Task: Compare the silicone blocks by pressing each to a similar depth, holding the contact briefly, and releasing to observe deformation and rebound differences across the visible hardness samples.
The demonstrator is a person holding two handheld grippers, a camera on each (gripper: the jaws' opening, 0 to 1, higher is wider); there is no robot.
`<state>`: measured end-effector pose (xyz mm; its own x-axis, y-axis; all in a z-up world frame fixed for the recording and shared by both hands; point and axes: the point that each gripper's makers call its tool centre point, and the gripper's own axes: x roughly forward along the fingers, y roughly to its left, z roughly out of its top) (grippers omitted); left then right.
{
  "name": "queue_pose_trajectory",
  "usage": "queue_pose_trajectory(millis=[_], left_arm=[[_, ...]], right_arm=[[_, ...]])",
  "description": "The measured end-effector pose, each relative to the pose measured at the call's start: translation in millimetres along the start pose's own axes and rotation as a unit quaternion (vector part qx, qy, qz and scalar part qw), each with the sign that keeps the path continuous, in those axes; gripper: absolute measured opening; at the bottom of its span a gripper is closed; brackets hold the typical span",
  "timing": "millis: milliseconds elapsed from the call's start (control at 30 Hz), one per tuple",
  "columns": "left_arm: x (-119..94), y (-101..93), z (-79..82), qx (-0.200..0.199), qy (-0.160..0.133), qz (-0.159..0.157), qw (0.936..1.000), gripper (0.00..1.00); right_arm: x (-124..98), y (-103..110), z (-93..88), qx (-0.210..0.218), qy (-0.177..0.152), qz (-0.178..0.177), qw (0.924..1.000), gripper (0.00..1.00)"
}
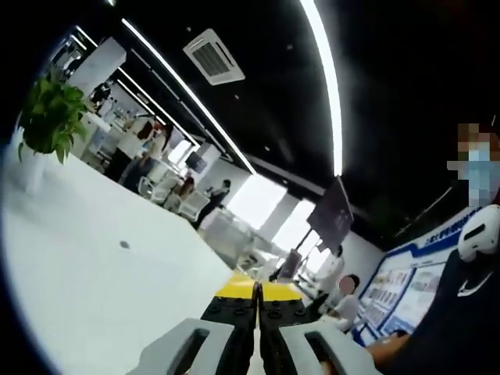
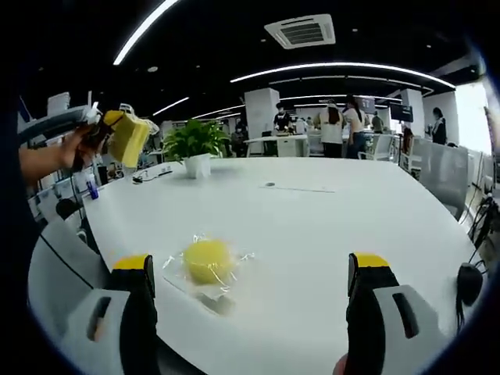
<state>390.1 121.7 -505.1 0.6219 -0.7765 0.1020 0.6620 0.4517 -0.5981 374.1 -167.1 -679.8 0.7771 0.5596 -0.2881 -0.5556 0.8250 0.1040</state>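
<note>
right gripper (image 2: 250, 285) hovering with jaws spread wide, round yellow silicone block (image 2: 208, 260) lying flat on clear wrapper (image 2: 187, 275) on white table (image 2: 328, 219), no long axis. left gripper (image 1: 258, 293) raised, jaws pressed together.

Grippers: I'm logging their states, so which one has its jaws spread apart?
The right gripper: its jaws stand wide apart before the yellow block, while the left gripper has its jaws pressed together.

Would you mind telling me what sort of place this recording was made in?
Probably an open-plan office or showroom: a large white table with a potted plant, linear ceiling lights, and people among desks behind.
</note>
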Motion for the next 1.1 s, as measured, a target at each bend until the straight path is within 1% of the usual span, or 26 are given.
queue_pose_trajectory(millis=[67, 167, 233, 367, 633, 833, 1100], left_arm=[[0.7, 4.2, -1.5, 0.001, 0.002, 0.003, 1.0000, 0.00], [0.7, 8.9, -1.6, -0.005, -0.003, 0.006, 1.0000, 0.00], [1.8, 10.7, -4.0, -0.008, -0.002, 0.006, 0.9999, 0.00], [2.4, 17.7, -11.2, -0.016, 0.006, 0.013, 0.9998, 0.00], [0.5, 31.5, -27.0, -0.048, 0.006, 0.024, 0.9985, 0.00], [1.6, 36.3, -42.2, -0.053, 0.021, 0.032, 0.9979, 0.00], [1.5, 48.6, -57.8, -0.071, 0.026, 0.040, 0.9963, 0.00]], right_arm=[[-0.4, 0.5, 0.4, 0.001, -0.005, -0.001, 1.0000, 0.96], [2.1, 1.4, -5.9, -0.001, 0.003, 0.000, 1.0000, 0.96], [1.9, 2.5, -5.4, -0.001, 0.003, 0.001, 1.0000, 0.96], [2.9, 3.5, -6.1, -0.005, 0.004, 0.002, 1.0000, 0.96], [6.0, 4.3, -9.1, -0.014, 0.008, 0.008, 0.9998, 0.96], [6.4, 6.1, -9.0, -0.014, 0.009, 0.010, 0.9998, 0.96], [5.0, 8.5, -12.2, -0.020, 0.012, 0.014, 0.9996, 0.96]])
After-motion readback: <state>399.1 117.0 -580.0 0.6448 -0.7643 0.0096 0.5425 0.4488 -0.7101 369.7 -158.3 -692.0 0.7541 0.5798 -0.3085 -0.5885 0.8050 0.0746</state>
